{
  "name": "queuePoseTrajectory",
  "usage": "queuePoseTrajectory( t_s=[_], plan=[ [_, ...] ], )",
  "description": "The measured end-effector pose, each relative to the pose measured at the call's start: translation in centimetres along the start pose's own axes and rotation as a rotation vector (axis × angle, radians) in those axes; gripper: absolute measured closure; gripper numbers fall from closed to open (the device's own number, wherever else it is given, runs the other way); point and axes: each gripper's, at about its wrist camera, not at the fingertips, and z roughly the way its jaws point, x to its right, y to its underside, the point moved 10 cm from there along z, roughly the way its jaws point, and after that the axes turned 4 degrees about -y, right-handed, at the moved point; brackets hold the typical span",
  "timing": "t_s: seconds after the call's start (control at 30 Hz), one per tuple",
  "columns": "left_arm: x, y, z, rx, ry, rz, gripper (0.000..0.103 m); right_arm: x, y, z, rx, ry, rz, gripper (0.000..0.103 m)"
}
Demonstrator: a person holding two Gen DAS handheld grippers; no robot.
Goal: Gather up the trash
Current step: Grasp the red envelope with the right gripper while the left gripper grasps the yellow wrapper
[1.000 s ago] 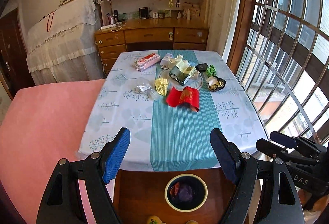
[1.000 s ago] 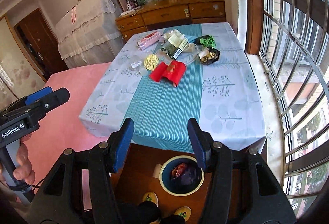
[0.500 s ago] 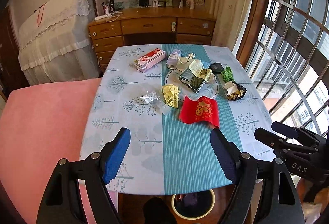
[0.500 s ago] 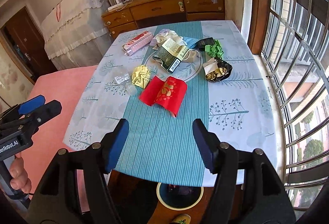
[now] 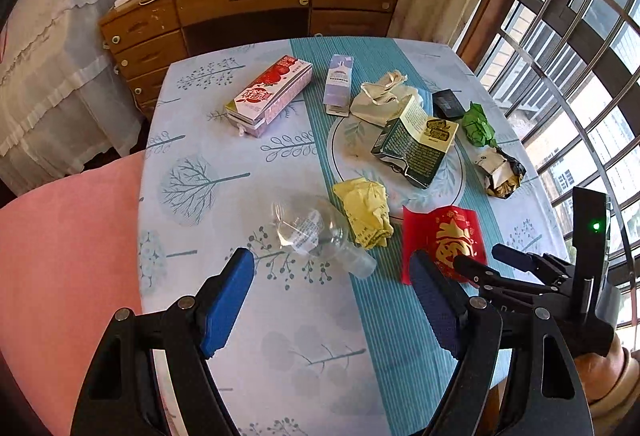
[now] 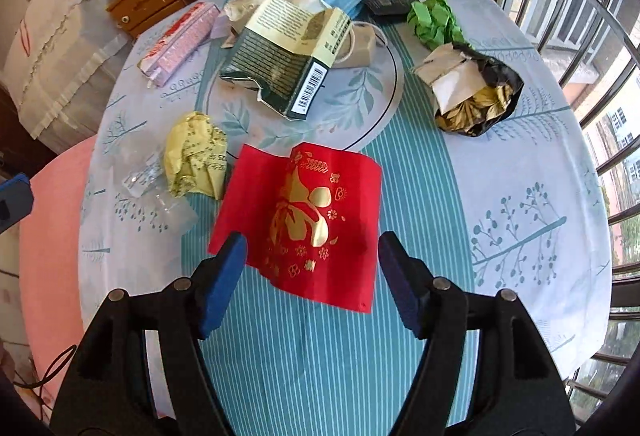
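Grippers, left [image 5: 332, 284] and right [image 6: 310, 260], both gape empty; one red packet [image 6: 304, 216], perhaps one clear bottle [image 5: 312, 232].

My left wrist view looks down across the table [image 5: 188, 140] from its near edge; my right sits closer, sharing the red envelope [image 6: 308, 220].

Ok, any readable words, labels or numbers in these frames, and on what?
No text can be quoted with confidence.
Red packet with gold print: large gold character, not legible.
Dark green printed packet: barcode and fine print, too small.
Pink carton: Chinese lettering, blurred.
Crumpled yellow paper: print, unreadable.
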Motion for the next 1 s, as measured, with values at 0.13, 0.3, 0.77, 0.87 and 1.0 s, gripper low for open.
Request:
queuePoseTrajectory(
  t_s=[0.13, 0.3, 0.77, 0.87, 1.0],
  plan=[
    [0.1, -1.7, 2.9, -0.033, 0.028, 0.042, 0.022, 0.6, -0.6, 2.7, -0.015, 0.023, 0.055, 0.038],
    [1.4, -3.1, 6.0, -0.082, 0.072, 0.082, 0.022, 0.6, -1.0, 4.4, -0.01, 0.046, 0.076, 0.04],
    [4.8, -3.8, 13.4, -0.204, 0.053, 0.168, 0.022, 0.4, -1.2, 2.2, 0.051, -0.008, 0.119, 0.082],
    [5.5, -3.7, 15.0, -0.231, 0.031, 0.203, 0.022, 1.4, -0.9, 1.3, 0.065, -0.014, 0.16, 0.083],
    [6.5, -3.4, 16.9, -0.266, -0.005, 0.249, 0.027, 2.6, -0.5, 0.3, 0.08, -0.006, 0.187, 0.083]
  ],
)
